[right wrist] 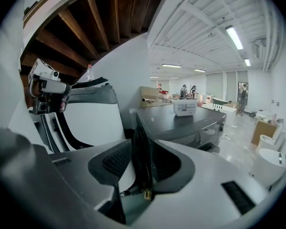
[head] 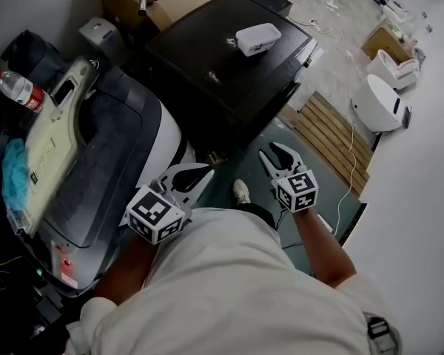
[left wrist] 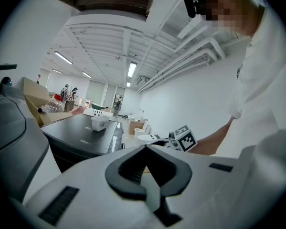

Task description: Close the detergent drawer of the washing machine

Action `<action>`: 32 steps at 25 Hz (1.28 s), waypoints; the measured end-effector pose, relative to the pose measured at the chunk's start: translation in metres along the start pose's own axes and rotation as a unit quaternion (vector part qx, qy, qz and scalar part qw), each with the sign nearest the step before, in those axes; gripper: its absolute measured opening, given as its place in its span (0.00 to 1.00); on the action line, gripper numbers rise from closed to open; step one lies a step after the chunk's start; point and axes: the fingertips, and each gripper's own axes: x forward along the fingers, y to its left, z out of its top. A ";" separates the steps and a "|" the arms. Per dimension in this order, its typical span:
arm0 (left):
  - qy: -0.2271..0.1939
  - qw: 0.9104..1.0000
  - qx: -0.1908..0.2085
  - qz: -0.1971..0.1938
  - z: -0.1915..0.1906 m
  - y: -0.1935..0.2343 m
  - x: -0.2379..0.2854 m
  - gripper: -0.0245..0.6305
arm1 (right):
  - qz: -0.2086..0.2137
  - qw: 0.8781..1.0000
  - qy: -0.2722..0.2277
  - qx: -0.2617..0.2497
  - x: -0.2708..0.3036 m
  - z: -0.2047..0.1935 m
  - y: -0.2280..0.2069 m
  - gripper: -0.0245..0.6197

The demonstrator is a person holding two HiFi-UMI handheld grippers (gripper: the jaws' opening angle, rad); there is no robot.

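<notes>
The washing machine [head: 144,120] stands at the left, white-sided with a dark grey top lid. A long cream piece [head: 55,135] with a dark slot lies along the far left of its top; I cannot tell whether it is the detergent drawer. My left gripper [head: 203,174] hangs just off the machine's right side, jaws shut and empty [left wrist: 145,147]. My right gripper [head: 270,151] hovers over the floor farther right, holding nothing, with a narrow gap between its tips [right wrist: 143,144]. Neither gripper touches the machine. In the right gripper view the machine's white side [right wrist: 93,123] is at the left.
A black cabinet [head: 207,58] with a white box [head: 257,38] on it stands beyond the machine. A water bottle [head: 18,89] and a blue cloth [head: 15,176] lie at the far left. Cardboard box [head: 170,2] behind; wooden slats [head: 333,135] and white fixtures [head: 377,102] to the right.
</notes>
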 end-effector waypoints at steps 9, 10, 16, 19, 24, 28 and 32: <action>0.002 1.000 0.001 -0.023 -0.012 -0.020 -0.025 0.03 | 0.010 1.000 -0.011 0.009 -0.043 0.010 0.061 0.25; 0.002 1.000 0.001 -0.026 -0.014 -0.023 -0.028 0.03 | 0.010 1.000 -0.013 0.008 -0.047 0.010 0.066 0.24; 0.003 0.999 0.002 -0.040 -0.024 -0.037 -0.040 0.03 | 0.008 1.000 -0.020 0.010 -0.071 0.011 0.094 0.21; 0.003 0.999 0.003 -0.044 -0.030 -0.043 -0.045 0.03 | 0.009 1.000 -0.019 0.009 -0.080 0.007 0.107 0.19; 0.002 0.999 0.002 -0.046 -0.040 -0.052 -0.053 0.03 | 0.007 1.000 -0.019 0.006 -0.092 0.002 0.122 0.18; 0.000 0.999 0.001 -0.046 -0.046 -0.056 -0.056 0.03 | 0.006 1.000 -0.022 0.003 -0.096 0.001 0.129 0.15; 0.000 0.999 0.002 -0.048 -0.050 -0.060 -0.058 0.03 | 0.003 1.000 -0.025 0.006 -0.101 0.000 0.133 0.14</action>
